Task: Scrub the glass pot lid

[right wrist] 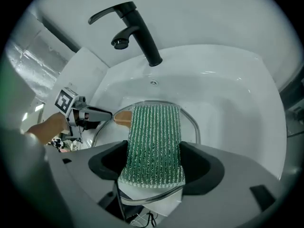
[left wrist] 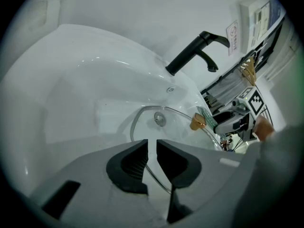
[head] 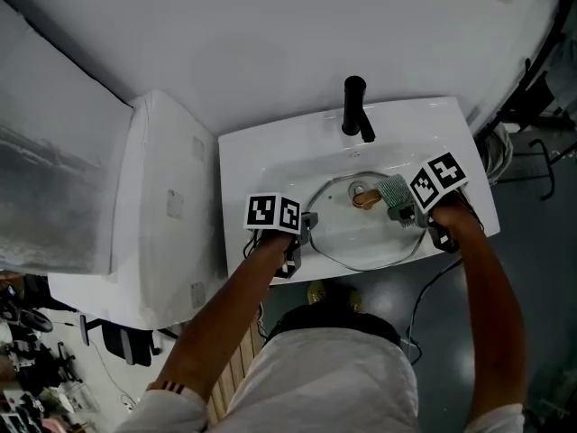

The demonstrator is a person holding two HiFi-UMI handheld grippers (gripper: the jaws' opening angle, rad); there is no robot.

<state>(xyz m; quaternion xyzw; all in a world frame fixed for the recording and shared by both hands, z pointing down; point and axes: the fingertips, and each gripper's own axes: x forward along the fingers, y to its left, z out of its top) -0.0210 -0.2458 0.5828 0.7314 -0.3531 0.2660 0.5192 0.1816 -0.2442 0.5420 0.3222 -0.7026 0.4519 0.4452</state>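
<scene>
The glass pot lid [head: 361, 233] with a brown knob [head: 365, 198] stands tilted in the white sink basin [head: 270, 156]. My left gripper [head: 305, 228] is at the lid's left edge, and the metal rim runs between its nearly closed pads, so it is shut on the lid [left wrist: 178, 127]. My right gripper [head: 403, 211] is shut on a green scrubbing sponge [head: 394, 190] at the lid's right side, close to the knob. In the right gripper view the sponge [right wrist: 154, 146] fills the jaws and lies over the lid rim [right wrist: 192, 122], with the knob [right wrist: 123, 116] just behind it.
A black faucet [head: 354, 106] rises behind the basin, over the lid. The drain [left wrist: 160, 119] shows through the glass. A white unit [head: 171, 206] adjoins the sink on the left. Cables [head: 532, 156] hang at the right.
</scene>
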